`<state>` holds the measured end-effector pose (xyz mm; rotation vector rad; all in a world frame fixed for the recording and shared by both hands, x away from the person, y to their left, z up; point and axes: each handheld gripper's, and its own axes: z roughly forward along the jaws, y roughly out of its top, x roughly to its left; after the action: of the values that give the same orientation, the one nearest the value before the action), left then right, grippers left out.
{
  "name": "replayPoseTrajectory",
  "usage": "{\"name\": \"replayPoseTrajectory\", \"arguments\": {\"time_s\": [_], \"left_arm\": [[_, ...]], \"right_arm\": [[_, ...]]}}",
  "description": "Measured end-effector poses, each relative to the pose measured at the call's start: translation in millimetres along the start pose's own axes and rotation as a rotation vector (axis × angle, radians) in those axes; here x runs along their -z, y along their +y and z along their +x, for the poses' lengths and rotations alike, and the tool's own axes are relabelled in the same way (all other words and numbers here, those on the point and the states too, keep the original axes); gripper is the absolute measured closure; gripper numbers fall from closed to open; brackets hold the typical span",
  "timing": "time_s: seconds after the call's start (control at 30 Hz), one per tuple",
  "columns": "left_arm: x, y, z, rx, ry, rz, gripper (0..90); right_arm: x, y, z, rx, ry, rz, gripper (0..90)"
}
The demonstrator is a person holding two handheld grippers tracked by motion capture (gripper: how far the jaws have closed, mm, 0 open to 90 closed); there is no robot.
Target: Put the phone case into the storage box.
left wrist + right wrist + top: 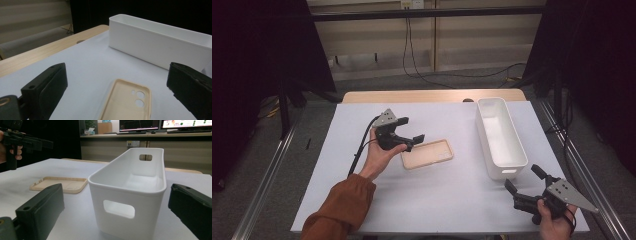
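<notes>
Our left gripper [408, 135] sits centre-left in the high view, jaws spread wide w/ nothing between them, hovering just over the near-left end of the case [427, 154]; in the left gripper view the case [127, 101] lies bottom centre, between the two black jaws but lower down, so we judge no contact yet. The case is a tan phone case, flat on the white mat [437, 200], open side up, camera cutouts showing. Our right gripper [524, 181] is at lower right of the high view, also wide open and empty, aimed at the near end of the bin [500, 135]; in the right gripper view the bin [130, 195] fills the centre between the jaws, handle slot facing us, inside bare as far as we see. Bin and case are near each other but apart, w/ the bin to the right of the case in the high view. Progress, as we read it: early stage. Nothing gripped, nothing in the bin. Approx. all the work is left: close on the case, lift, carry right, drop into the bin. The right gripper probably steadies the bin, but we can't be sure.
</notes>
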<state>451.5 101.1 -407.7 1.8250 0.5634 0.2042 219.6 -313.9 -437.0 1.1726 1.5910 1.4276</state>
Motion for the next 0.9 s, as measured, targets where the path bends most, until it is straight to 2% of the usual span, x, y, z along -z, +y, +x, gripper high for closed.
{"name": "replayPoseTrajectory", "arguments": {"time_s": [0.03,0.3,0.47,0.5,0.53,0.57,0.6,0.7,0.8,0.9], "left_arm": [[-1.9,1.1,2.3,-0.008,-0.003,0.019,3.4],[-9.7,3.3,9.2,-0.005,-0.033,0.055,5.0],[-20.0,3.2,11.0,0.001,-0.069,0.131,6.0],[-20.0,3.2,11.0,0.001,-0.069,0.131,5.9],[-21.8,3.6,10.3,-0.005,-0.075,0.150,5.9],[-25.1,5.3,8.6,-0.027,-0.082,0.193,6.2],[-25.1,5.3,8.6,-0.027,-0.082,0.193,6.1],[-30.7,9.1,4.3,-0.061,-0.099,0.244,6.2],[-32.8,9.8,2.6,-0.074,-0.101,0.264,6.2],[-35.8,8.6,1.9,-0.092,-0.104,0.312,5.8]], "right_arm": [[0.0,0.0,0.0,0.000,0.000,0.000,0.0],[0.0,0.0,0.2,0.000,0.001,-0.001,0.0],[-0.2,0.0,0.2,0.000,0.001,0.001,0.0],[-0.2,0.0,0.2,0.000,0.001,0.001,0.0],[-0.2,0.0,0.2,0.000,0.001,0.001,0.0],[-0.3,-0.1,0.2,-0.003,0.000,0.000,0.0],[-0.3,-0.1,0.2,-0.003,0.000,0.000,0.0],[-0.3,-0.1,0.3,-0.002,0.001,0.000,0.0],[-0.3,-0.1,0.2,-0.003,0.002,0.000,0.0],[0.0,-0.1,0.1,0.000,0.003,0.000,0.0]]}}
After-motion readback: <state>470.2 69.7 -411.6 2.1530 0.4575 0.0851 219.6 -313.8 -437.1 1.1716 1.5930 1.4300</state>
